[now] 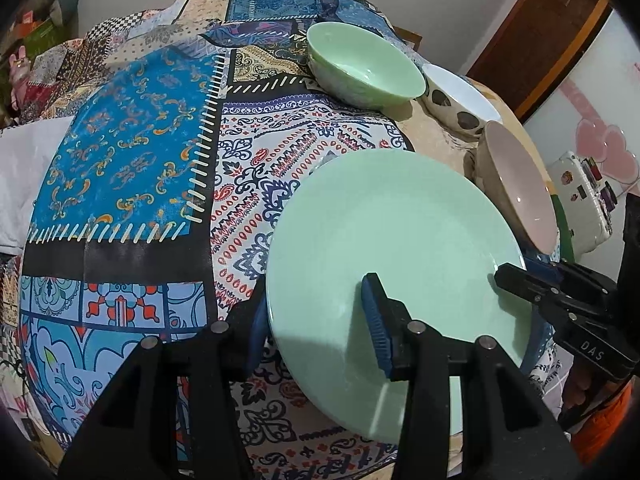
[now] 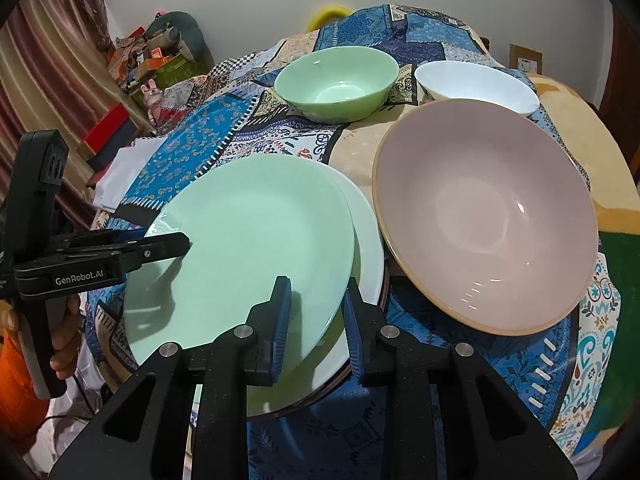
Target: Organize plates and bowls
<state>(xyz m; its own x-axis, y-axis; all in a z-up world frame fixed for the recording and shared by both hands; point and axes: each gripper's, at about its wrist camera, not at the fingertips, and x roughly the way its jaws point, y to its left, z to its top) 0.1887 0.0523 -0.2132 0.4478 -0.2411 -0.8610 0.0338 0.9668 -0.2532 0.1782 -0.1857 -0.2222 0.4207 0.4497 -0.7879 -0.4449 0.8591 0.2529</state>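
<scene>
Between your left gripper's (image 1: 316, 320) jaws sits the green plate's (image 1: 384, 232) rim, pads apart, not clamped. Your right gripper (image 2: 316, 324) straddles its opposite edge, equally open. The plate rests on a white plate (image 2: 370, 236). The stacking looks done; next, back away. Every bowl looks empty: pink (image 2: 484, 208), green (image 2: 336, 80), white (image 2: 476, 80).

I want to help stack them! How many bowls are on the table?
3. The green bowl sits at the far middle, the white bowl is to its right, and the big pink bowl is nearest, beside the green plate. More could be hidden out of view.
</scene>
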